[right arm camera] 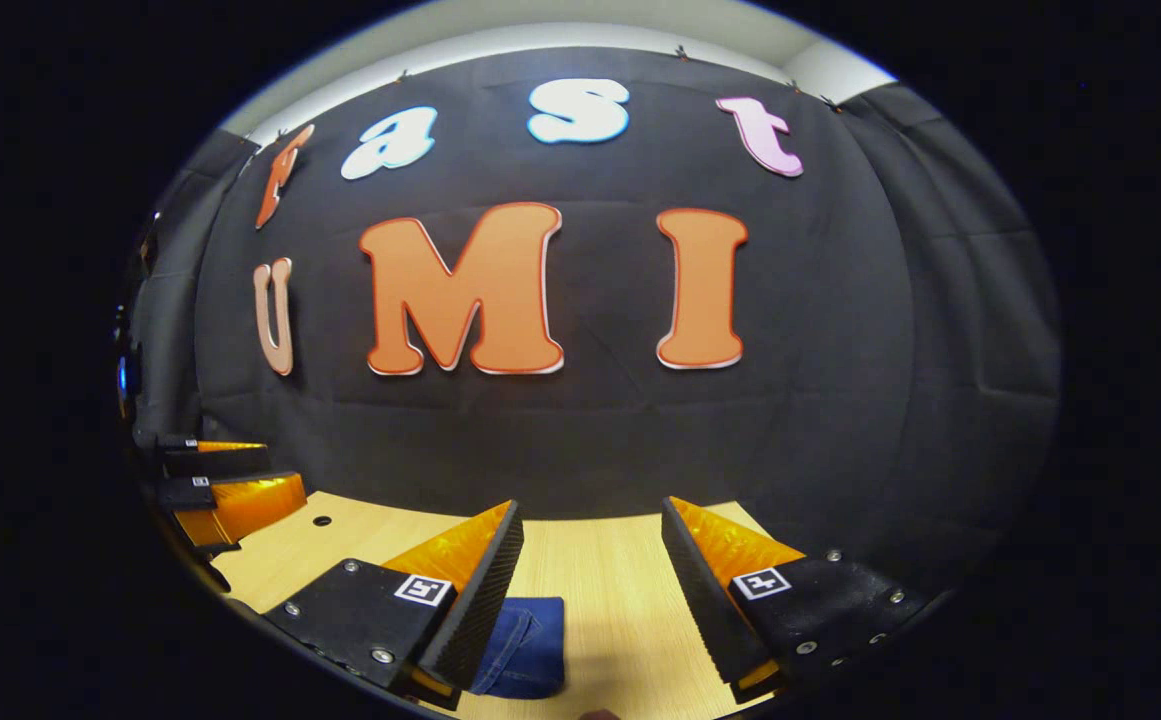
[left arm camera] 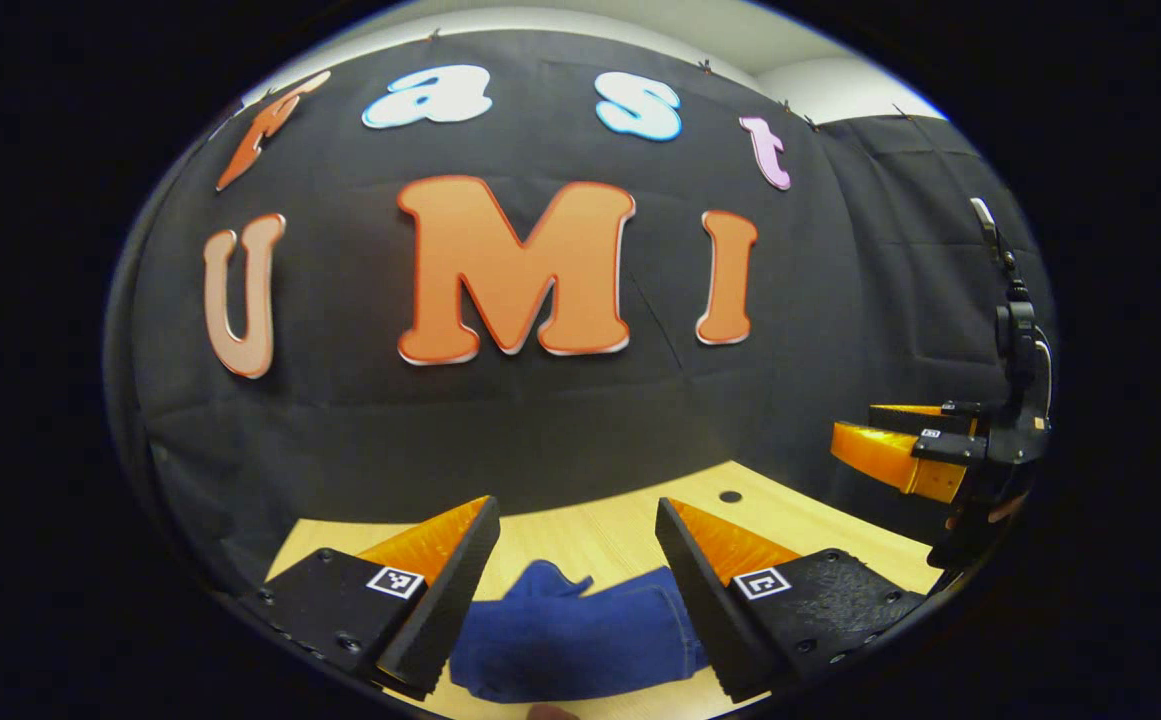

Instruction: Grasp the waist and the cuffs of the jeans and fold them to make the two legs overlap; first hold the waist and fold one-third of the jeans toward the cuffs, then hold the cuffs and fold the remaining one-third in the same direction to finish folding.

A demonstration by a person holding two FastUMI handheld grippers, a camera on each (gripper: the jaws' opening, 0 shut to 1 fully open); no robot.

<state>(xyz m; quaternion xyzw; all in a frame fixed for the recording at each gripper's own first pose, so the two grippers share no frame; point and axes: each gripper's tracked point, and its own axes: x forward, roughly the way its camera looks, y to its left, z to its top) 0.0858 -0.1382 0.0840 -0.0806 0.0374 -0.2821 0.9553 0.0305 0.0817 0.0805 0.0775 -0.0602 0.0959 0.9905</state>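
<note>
Jeans (left arm camera: 580,632) lie on the counter (left arm camera: 620,530), bunched, below and between the left tool's (left arm camera: 577,522) spread fingers, nothing pinched. From the right tool (right arm camera: 592,525), also spread and empty, the denim sits low and left, behind its left finger; bare counter ahead of it. Left tool looks nearer the cloth, so it's my pick for the first grab. Can't tell the long axis, or waist from cuffs. Small hole (left arm camera: 730,496) in the counter beyond. Nothing blocks the way down.

Left gripper view: above table (left arm camera: 620,535), facing booth wall | Right gripper view: same facing, just alongside | Shared: table (right arm camera: 600,560), jeans (left arm camera: 570,640) (right arm camera: 525,645).
</note>
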